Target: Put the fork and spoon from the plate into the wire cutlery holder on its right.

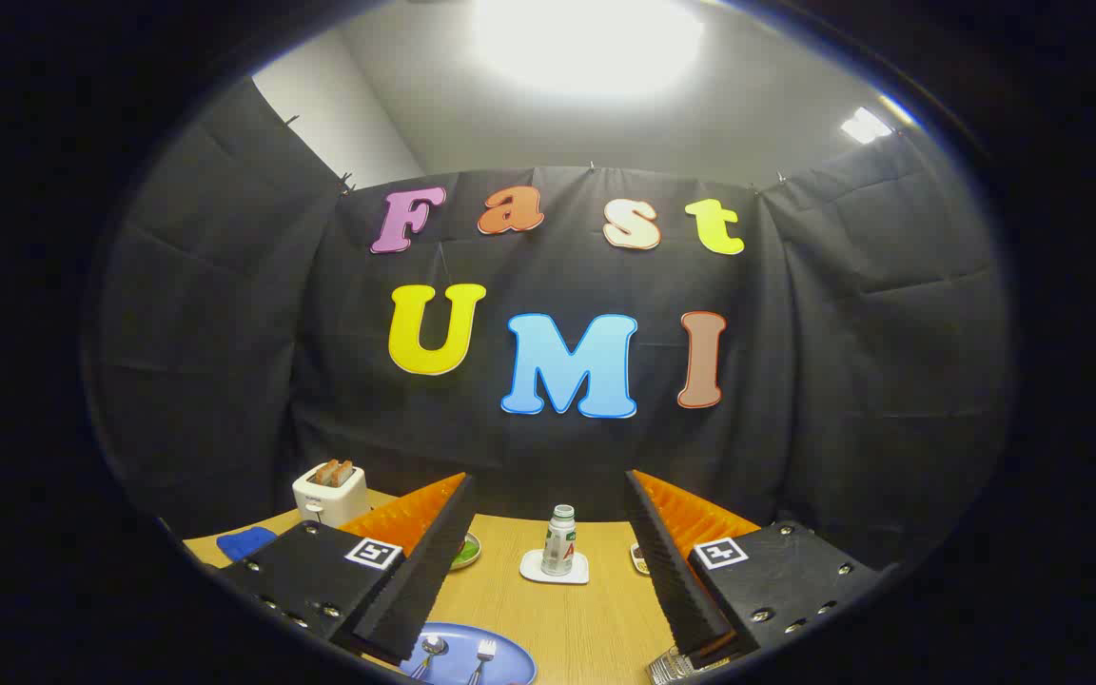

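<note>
Nothing has been picked up yet: the hand-held gripper (548,571) hangs above the surface (586,618) with its fingers spread wide and nothing between them. The blue plate (510,656) lies low by the left finger, at about seven o'clock from the gap, with the spoon (431,649) and the fork (484,652) side by side on it, spoon to the left. The wire cutlery holder (670,666) peeks out under the right finger, at about five o'clock.

I'd judge the first pickup is in hand; the next move calls for tipping down and closing on one utensil's handle.

Straight ahead at twelve o'clock a small bottle (559,540) stands on a white coaster (554,569); its label is too small to read. A toaster (330,492) sits at ten o'clock.
</note>
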Tool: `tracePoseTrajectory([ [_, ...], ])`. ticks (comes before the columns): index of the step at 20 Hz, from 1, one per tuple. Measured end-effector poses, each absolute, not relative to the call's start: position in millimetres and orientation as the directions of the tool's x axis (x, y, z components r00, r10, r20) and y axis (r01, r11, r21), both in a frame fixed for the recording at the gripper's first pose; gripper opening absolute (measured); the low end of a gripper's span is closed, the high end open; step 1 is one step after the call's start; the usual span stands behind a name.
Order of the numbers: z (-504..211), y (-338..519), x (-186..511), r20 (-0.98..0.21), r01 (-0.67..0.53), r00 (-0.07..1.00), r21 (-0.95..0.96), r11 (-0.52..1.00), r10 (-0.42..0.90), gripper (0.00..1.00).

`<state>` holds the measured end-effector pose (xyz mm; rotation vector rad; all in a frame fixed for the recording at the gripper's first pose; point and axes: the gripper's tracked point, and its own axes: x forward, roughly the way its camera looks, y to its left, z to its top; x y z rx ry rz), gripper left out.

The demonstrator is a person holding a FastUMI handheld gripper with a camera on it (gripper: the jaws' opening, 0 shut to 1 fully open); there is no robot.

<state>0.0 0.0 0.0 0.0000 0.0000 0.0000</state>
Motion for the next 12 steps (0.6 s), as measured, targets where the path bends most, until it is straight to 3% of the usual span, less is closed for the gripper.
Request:
tracePoseTrajectory([
  [12,12.3,3.3,1.2,0.051,-0.031,0.998,0.001,1.000,0.031,0.96],
])
